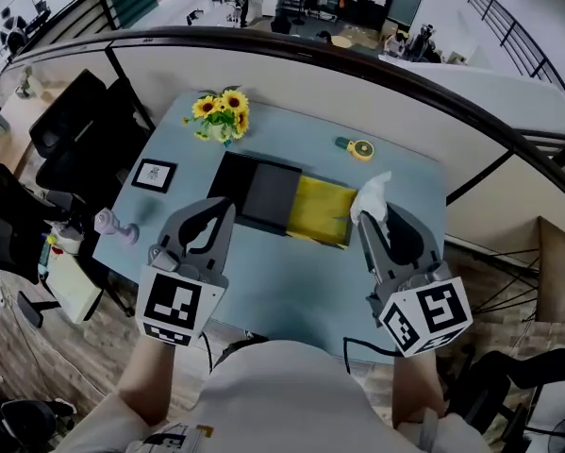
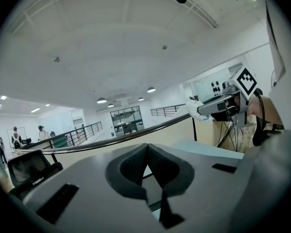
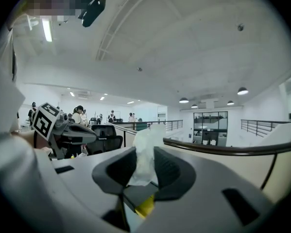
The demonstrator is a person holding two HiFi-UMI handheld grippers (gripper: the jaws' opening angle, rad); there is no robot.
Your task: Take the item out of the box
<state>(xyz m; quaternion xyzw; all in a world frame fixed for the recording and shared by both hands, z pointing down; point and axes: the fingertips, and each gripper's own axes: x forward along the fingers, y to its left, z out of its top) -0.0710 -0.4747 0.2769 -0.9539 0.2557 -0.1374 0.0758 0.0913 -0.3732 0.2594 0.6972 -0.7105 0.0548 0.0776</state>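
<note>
The box [image 1: 322, 212] lies open mid-table, with a yellow inside and its black lid [image 1: 263, 194] beside it on the left. My right gripper [image 1: 365, 219] hovers over the box's right end, shut on a crumpled white item [image 1: 372, 194]. In the right gripper view the white item [image 3: 146, 152] sticks up between the pads of the right gripper [image 3: 141, 168]. My left gripper [image 1: 227, 206] hangs over the lid's near left edge. In its own view the left gripper [image 2: 147, 165] has its jaws together with nothing between them.
The light blue table [image 1: 291, 291] carries a sunflower bunch [image 1: 223, 113] at the back left and a small yellow round thing [image 1: 358, 148] at the back. A framed picture [image 1: 155, 175] and a purple object [image 1: 115, 226] are at the left. Office chairs [image 1: 74, 130] stand left of the table.
</note>
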